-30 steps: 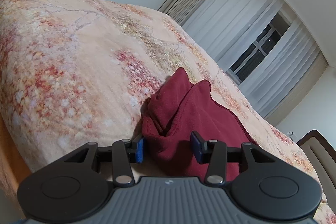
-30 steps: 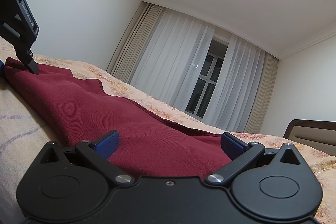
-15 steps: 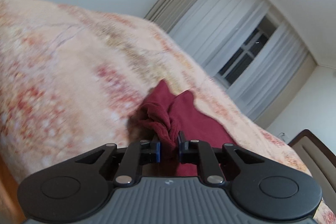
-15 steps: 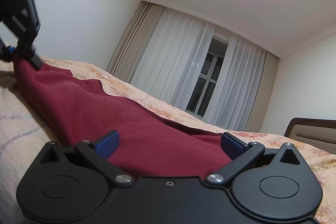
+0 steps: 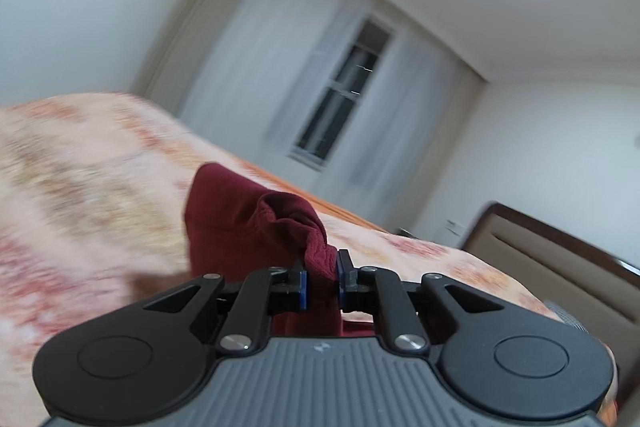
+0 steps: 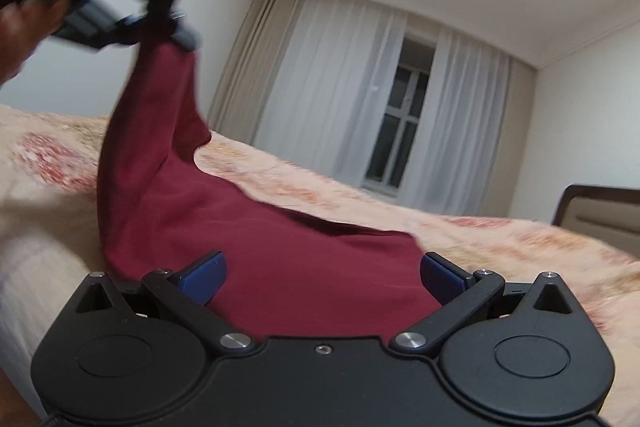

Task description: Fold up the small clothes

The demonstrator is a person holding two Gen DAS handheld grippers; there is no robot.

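Maroon garment (image 6: 280, 259) corner pinched in left gripper (image 5: 322, 281), raised off bed (image 6: 500, 239); right gripper (image 6: 322, 275) spread wide.

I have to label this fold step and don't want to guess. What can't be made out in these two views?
- What kind of garment it is: near part hidden behind the right claw body, right wrist view.
- Bedspread pattern: motion-blurred, left wrist view.
- Left claw pads: blurred, top-left corner of right wrist view.
- Hand on it: cut off by the left edge.
- Headboard: cut off by the right edge.
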